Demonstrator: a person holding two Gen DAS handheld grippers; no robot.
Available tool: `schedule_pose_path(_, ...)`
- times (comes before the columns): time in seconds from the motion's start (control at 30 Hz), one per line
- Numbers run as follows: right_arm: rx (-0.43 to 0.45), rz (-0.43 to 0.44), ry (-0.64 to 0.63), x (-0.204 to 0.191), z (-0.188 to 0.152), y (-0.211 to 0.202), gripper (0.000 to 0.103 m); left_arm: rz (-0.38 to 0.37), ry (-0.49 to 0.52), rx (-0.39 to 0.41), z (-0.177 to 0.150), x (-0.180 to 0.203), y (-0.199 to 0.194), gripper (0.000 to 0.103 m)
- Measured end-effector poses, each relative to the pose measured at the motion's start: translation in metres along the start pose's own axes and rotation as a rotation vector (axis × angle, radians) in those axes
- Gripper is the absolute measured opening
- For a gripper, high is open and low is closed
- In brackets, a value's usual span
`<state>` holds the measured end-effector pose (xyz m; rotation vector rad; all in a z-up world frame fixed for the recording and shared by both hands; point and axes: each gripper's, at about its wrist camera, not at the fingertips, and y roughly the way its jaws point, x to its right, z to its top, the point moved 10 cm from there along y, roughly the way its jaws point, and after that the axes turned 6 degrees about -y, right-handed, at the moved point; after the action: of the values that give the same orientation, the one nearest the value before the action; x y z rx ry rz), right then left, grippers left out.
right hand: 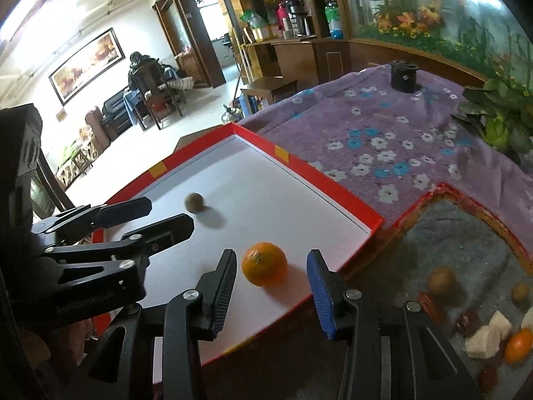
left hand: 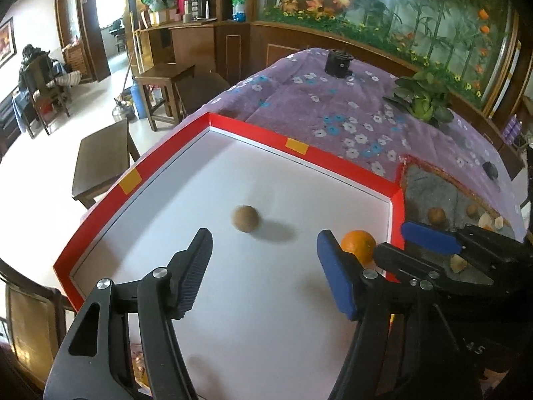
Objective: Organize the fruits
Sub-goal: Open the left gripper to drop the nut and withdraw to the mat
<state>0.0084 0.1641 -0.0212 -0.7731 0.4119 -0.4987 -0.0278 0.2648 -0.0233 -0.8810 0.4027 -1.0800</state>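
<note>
Both claws hang over a shallow red-rimmed cardboard tray with a white floor (left hand: 140,180) on a desk draped in purple flowered cloth (left hand: 333,113). The left claw (left hand: 265,243) gapes wide and empty, with a small round brown fruit (left hand: 245,218) lying free just beyond it. The right claw (right hand: 271,263) stands parted around a round orange (right hand: 265,263), its pads clear of the peel. Right of the tray, a grey-lined box (right hand: 466,233) holds mixed fruit pieces.

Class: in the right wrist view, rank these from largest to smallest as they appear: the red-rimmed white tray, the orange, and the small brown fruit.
1. red-rimmed white tray
2. orange
3. small brown fruit

The brown fruit lies farther from the camera, so its look is somewhat shrunk, but the order still seems safe.
</note>
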Motion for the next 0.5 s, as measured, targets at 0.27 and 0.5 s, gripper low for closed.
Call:
schedule_pose_path(0.27,0.027,-0.067,0.034,0.024,-0.023,-0.039,0.046,-0.049,0.048,0.01,-0.005,0.038,-0.011,0.066)
schedule_pose_path(0.5,0.047,-0.134,0.097,0.058,-0.05,-0.076,0.048,-0.104,0.123,-0.004,-0.016,0.088,-0.014,0.066)
